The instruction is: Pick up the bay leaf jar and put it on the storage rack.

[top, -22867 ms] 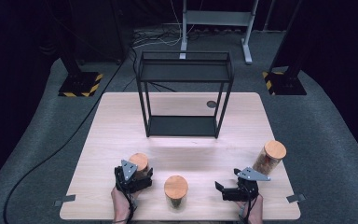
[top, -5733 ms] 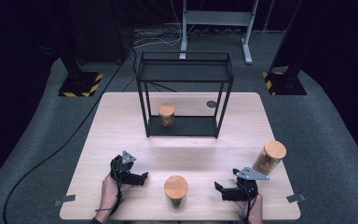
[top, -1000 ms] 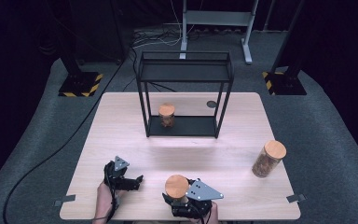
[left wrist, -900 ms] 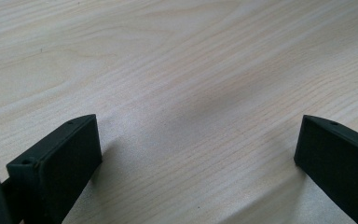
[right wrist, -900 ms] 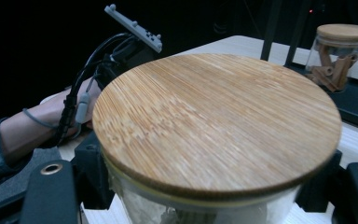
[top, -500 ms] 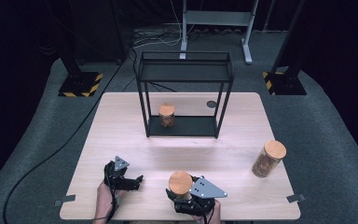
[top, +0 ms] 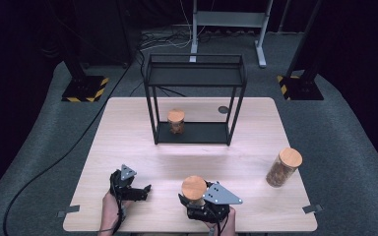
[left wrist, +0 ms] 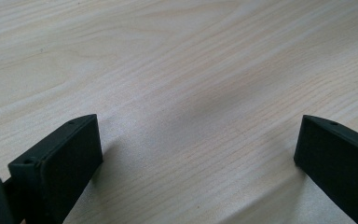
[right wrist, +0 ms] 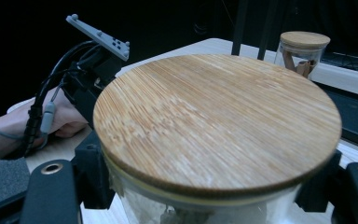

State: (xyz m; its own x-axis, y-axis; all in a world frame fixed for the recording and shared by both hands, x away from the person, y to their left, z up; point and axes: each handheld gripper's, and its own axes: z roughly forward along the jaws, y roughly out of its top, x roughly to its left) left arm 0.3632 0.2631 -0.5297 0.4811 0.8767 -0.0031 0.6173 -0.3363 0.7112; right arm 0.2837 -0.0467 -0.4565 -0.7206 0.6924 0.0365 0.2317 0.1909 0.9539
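A glass jar with a bamboo lid (top: 194,187) is being gripped just under its lid by the right gripper (top: 199,202) at the near edge of the wooden table (top: 128,128). The left gripper (top: 137,191) is being rested beside it, jaws spread wide over bare wood. A second jar (top: 176,121) is being housed on the black rack (top: 195,78).

A glass jar (top: 194,191) with a round bamboo lid stands upright at the bench's (top: 128,128) near edge, gripped between the right claw's (top: 197,205) jaws.
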